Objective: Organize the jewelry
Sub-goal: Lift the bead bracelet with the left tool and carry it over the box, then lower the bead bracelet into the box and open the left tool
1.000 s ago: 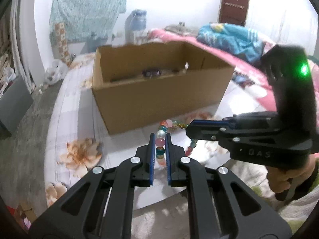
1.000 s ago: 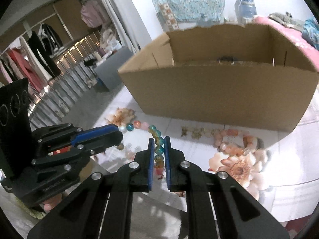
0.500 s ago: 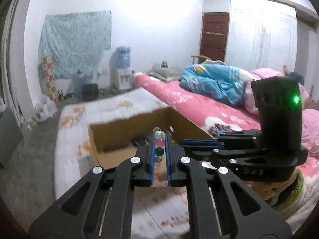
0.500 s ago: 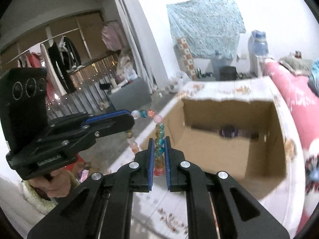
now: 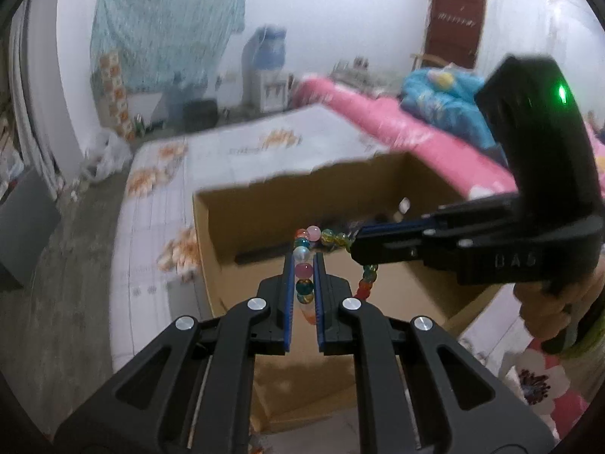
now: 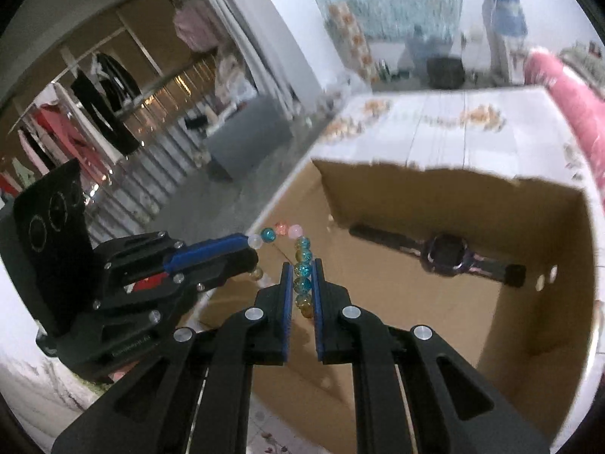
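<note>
Left hand-held gripper (image 5: 303,283): blue pads pinched on the bead bracelet (image 5: 304,269), several beads lined up in the narrow gap. Right hand-held gripper (image 6: 302,283): same, clamped on another stretch of the same bracelet, teal and amber beads between its pads. Short arc of beads bridges the two tools; a loose tail hangs below the right one, seen from the left wrist.

Why two grips: the strand is limp and would bunch or swing from one pinch. Held at two places it hangs as a controlled loop, easier to lower without snagging a wall. My reading only.

Where: bracelet is in the air over the open cardboard box (image 6: 544,302), just past its near wall. Box stands on the floral-covered bench (image 5: 159,227). A dark wristwatch (image 6: 444,255) lies flat on the box floor toward the far wall, so the box looks like the collecting place for jewellery.

Pose: both tools tilt down and forward into the box mouth, side by side, tips close and converging. Right tool enters the left view from the right edge, a hand (image 5: 544,310) wrapped round its grip.

Judgement: carry is nearly done; release not yet made. Background smeared.
</note>
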Demonstrator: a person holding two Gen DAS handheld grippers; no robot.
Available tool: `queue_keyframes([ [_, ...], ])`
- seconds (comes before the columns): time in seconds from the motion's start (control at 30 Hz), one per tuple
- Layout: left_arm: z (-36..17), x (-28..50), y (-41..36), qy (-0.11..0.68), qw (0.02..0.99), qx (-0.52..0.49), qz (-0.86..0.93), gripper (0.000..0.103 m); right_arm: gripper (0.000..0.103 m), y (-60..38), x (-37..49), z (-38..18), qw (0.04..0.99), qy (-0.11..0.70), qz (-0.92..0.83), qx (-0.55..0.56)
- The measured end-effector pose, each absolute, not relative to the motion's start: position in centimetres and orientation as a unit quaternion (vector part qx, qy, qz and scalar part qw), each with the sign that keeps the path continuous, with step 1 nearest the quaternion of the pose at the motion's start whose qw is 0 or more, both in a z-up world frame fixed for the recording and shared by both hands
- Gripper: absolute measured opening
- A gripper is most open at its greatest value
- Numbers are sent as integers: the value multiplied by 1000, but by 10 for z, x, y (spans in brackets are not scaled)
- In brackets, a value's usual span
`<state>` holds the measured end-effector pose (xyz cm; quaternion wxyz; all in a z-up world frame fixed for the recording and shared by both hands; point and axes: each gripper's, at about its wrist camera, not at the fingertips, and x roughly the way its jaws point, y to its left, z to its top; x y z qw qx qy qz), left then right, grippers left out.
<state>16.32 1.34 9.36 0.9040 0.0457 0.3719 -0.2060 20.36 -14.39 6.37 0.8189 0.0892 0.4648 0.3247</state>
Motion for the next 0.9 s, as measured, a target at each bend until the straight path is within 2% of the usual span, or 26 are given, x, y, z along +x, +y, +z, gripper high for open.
queue_keyframes([
  [0.17,72,184,17,409,894,61,-171,9,11,-128,236,32,783,535,306,86],
  [0.27,72,179,23,402,900,55,-160,18,12,-134,241,31,786,530,303,100],
  [0.4,80,171,29,384,910,45,-152,28,28,-149,227,50,820,486,287,91],
  [0.7,97,125,49,333,932,24,-142,61,51,-224,146,109,895,357,242,110],
  [0.83,97,93,54,319,936,10,-145,78,64,-256,101,118,909,317,234,133],
  [0.9,93,77,58,317,937,1,-147,83,69,-271,74,113,913,309,225,139],
])
